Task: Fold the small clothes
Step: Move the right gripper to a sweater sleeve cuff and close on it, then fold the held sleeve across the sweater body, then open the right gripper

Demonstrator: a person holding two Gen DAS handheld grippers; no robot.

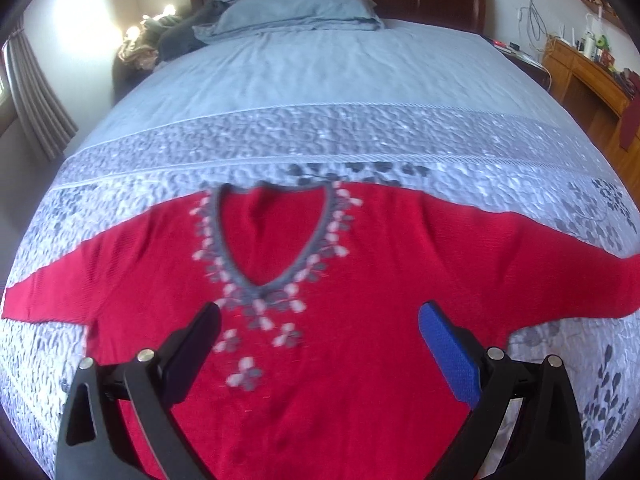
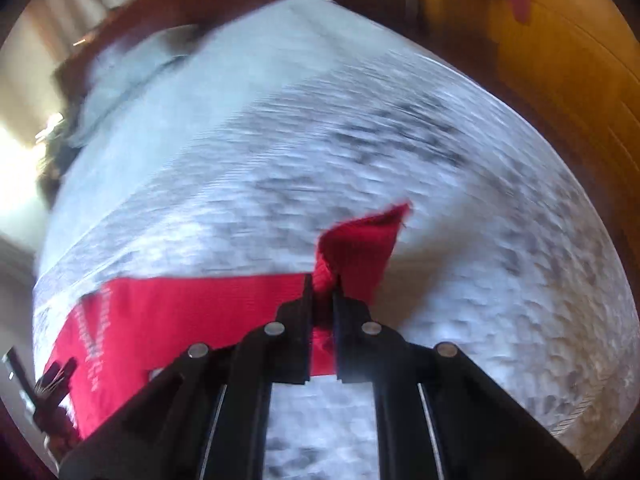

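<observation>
A red sweater (image 1: 360, 264) with a grey V-neck and flower trim lies flat on the bed, front up, both sleeves spread out to the sides. My left gripper (image 1: 320, 320) is open and empty, hovering over the sweater's chest below the neckline. In the right wrist view my right gripper (image 2: 322, 284) is shut on the end of a red sleeve (image 2: 356, 244) and holds the cuff lifted above the bedspread. The rest of the sweater (image 2: 160, 320) stretches away to the left. That view is blurred by motion.
The bed has a grey quilted bedspread (image 1: 320, 136) with a flower pattern, and a grey pillow (image 1: 296, 10) lies at the dark headboard. A wooden desk (image 1: 588, 76) with clutter stands to the right of the bed. Curtains (image 1: 32, 92) hang at the left.
</observation>
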